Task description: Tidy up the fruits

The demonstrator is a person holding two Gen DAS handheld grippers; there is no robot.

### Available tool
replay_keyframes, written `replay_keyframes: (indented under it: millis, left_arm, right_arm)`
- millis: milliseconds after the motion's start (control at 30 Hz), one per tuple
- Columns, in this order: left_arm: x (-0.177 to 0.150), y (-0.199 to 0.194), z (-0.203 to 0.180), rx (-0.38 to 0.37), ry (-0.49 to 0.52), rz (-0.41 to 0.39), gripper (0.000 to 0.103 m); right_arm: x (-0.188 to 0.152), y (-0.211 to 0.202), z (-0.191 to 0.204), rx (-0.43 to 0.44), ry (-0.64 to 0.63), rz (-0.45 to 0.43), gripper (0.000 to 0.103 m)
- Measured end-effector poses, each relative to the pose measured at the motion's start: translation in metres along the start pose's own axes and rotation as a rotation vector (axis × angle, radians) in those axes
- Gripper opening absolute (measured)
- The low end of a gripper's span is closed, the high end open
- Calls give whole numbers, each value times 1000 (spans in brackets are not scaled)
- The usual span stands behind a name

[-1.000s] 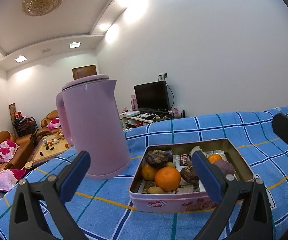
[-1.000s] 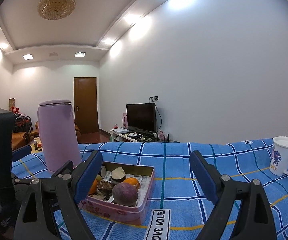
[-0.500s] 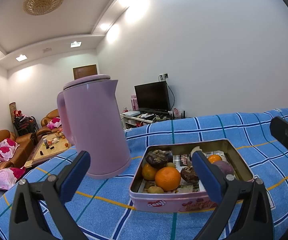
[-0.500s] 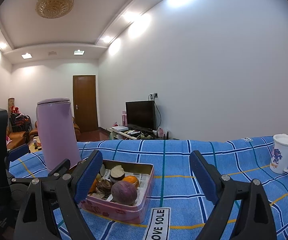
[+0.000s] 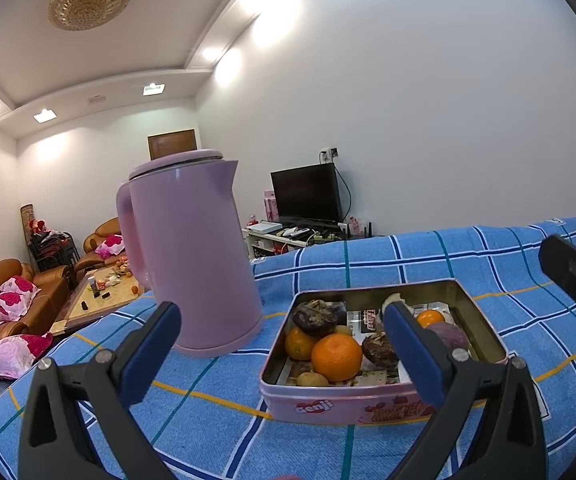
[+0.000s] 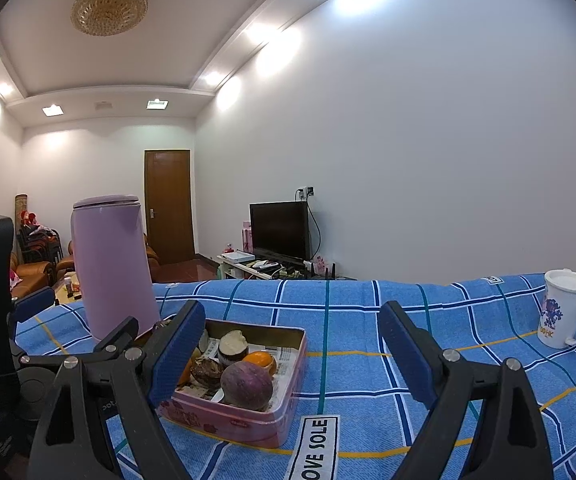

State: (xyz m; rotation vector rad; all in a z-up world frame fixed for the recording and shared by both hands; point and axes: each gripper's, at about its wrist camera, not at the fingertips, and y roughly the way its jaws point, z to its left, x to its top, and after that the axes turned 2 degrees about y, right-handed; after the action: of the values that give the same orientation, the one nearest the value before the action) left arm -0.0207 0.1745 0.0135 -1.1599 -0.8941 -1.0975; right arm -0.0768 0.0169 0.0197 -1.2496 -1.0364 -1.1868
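Both grippers, left and right, hang wide apart and empty near the tin of fruits, so a careless reach can push the tin into the kettle.

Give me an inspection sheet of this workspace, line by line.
Surface: blue plaid cloth, white label at the near edge.
Job's things: pink tin holding oranges, a purple fruit and dark fruits.
Clutter: pink kettle left of the tin; white mug far right.
Grippers: left tool open, empty; right tool open, empty.
Cables: nothing seen on the cloth.
Surroundings: television, door, sofas.
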Motion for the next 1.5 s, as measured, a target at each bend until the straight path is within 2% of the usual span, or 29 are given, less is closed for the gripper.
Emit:
replay_keyframes:
  millis: [1500]
  left_arm:
    - [-1, 3, -1, 26, -27, 31, 103]
  right_arm:
    - [-1, 1, -2, -3, -2, 15, 90]
